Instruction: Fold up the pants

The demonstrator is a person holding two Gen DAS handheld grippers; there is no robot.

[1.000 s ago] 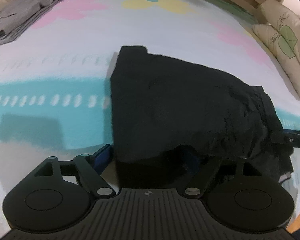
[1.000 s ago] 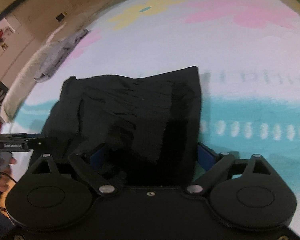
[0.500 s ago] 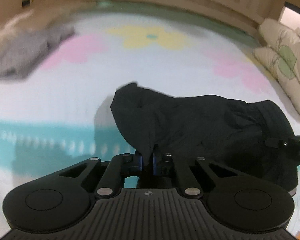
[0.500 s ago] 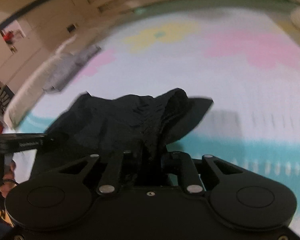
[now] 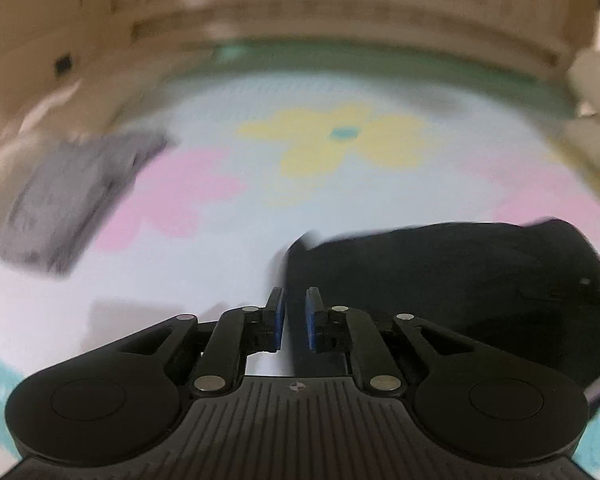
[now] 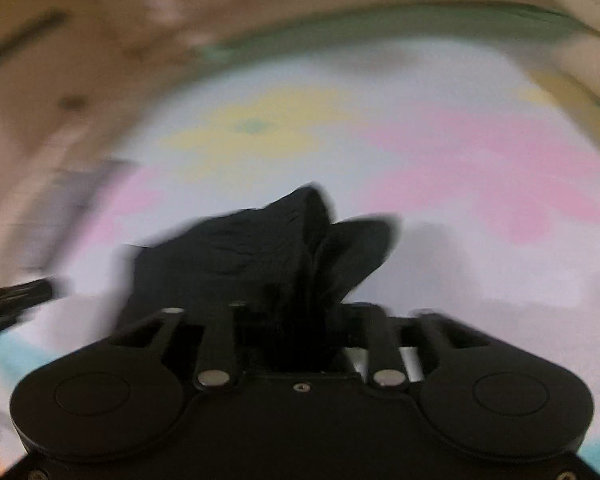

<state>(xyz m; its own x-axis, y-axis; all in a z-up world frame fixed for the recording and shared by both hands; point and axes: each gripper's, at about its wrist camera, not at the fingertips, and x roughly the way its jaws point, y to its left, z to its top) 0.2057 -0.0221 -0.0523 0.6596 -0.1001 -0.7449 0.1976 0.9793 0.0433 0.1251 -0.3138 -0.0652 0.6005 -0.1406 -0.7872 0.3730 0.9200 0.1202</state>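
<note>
Since 0.5 s ago, left gripper [image 5: 295, 316] dropped its corner; pads slightly apart, empty. Crumpled black fabric pants [image 5: 452, 280] lie to its right, long axis L–R on the pastel flower-print bed [image 5: 220, 240]. Right gripper [image 6: 296, 320] stays clamped on bunched cloth, so nearer.

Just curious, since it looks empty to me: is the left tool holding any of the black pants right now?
No. The left tool shows a bare gap between its blue pads, and the black pants lie to its right.

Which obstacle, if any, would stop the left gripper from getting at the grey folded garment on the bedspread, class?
Probably none. The left gripper holds nothing, its jaws a narrow gap apart. Bare bedspread lies between it and the grey garment to its left; the black pants lie on the other side.
</note>
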